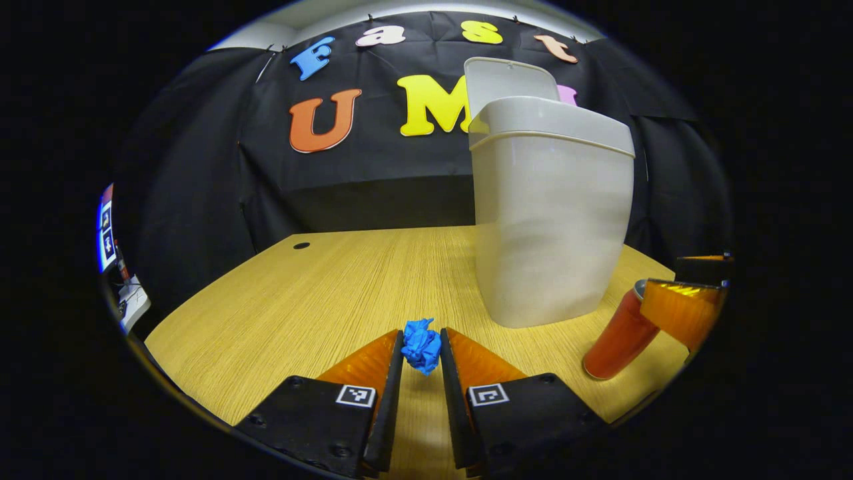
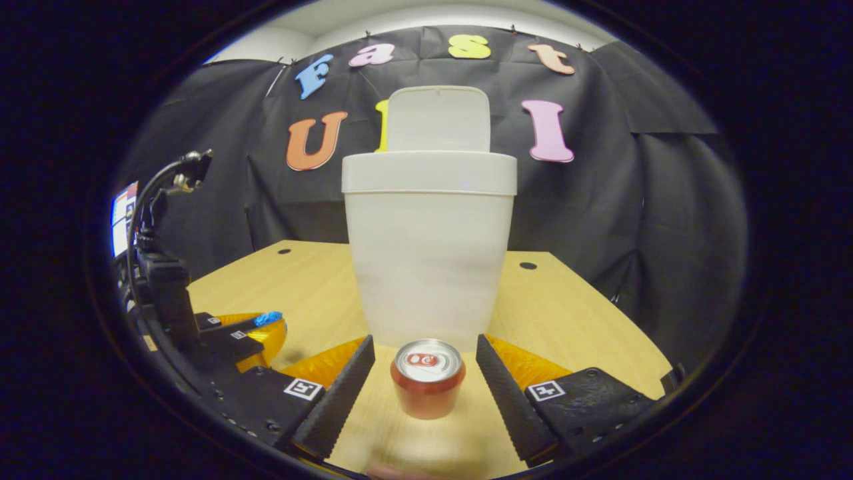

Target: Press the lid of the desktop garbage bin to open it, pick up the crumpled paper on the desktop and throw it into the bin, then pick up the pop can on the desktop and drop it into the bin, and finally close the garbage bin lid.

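Your left gripper [image 1: 421, 350] was pinched on the light, squashy paper [image 1: 422, 345] just above the desk [image 1: 320, 293], while your right gripper [image 2: 424, 363] stood open around the thin-walled can [image 2: 427, 379], best taken mid-body.

Bin [image 2: 430, 260] lid [image 2: 438, 120] up; can [image 2: 427, 378] upright; blue paper [image 1: 422, 345].

A wooden desktop [image 1: 320, 293] with small round holes near its far edge is being used to carry three things. A pale garbage bin [image 2: 430, 267], its lid raised, is being borne just beyond the right gripper [image 2: 425, 373], and a red pop can [image 2: 427, 379] is standing upright between that gripper's fingers. A blue crumpled paper [image 1: 422, 345] is being seen between the left gripper [image 1: 422, 360] fingertips, though whether it is lying on the wood cannot be told.
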Tool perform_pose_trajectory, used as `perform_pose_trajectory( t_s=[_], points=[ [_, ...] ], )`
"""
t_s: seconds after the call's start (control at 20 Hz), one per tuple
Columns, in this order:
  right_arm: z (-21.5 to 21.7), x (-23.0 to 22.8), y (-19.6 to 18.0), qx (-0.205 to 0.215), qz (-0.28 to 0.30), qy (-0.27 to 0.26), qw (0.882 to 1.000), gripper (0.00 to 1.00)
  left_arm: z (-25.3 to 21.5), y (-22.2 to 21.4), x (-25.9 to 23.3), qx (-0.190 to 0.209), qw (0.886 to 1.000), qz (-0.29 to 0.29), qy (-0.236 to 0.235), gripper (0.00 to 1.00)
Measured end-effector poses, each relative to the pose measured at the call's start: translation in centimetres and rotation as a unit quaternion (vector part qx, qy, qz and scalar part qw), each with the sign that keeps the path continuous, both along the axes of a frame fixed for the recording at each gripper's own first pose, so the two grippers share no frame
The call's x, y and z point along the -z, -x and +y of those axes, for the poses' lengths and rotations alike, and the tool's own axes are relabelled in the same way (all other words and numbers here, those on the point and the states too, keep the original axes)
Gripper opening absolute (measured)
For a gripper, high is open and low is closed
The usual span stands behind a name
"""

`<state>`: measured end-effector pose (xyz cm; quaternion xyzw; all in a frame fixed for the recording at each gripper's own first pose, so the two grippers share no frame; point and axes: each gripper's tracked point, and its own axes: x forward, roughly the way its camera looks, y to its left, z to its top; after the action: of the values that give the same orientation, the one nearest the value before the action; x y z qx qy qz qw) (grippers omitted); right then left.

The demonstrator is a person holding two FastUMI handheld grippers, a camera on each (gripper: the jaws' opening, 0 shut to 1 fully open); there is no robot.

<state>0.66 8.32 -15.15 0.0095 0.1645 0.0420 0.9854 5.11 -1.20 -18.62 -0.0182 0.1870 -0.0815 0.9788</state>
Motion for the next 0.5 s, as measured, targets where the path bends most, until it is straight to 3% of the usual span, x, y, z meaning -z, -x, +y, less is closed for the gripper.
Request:
perform_pose_trajectory(
  t_s=[0.1, 0.15, 0.4, 0.5],
  points=[
    [-0.2, 1.5, -0.2, 0.011, 0.019, 0.006, 1.0, 0.98, -0.5, 0.1, -0.2, 0.004, 1.0, 0.006, 0.004, 0.41],
    [-0.1, 2.4, -0.3, 0.011, 0.034, 0.006, 0.999, 0.96, -0.7, 0.2, -0.1, 0.006, 1.0, 0.01, 0.007, 0.36],
    [0.3, 5.6, -0.7, 0.014, 0.091, 0.001, 0.996, 0.96, -0.8, 0.4, 0.0, 0.008, 1.0, 0.019, 0.011, 0.41],
    [0.2, 6.0, -0.9, 0.018, 0.096, 0.002, 0.995, 0.95, -0.8, 0.5, 0.1, 0.008, 1.0, 0.02, 0.01, 0.36]
  ],
)
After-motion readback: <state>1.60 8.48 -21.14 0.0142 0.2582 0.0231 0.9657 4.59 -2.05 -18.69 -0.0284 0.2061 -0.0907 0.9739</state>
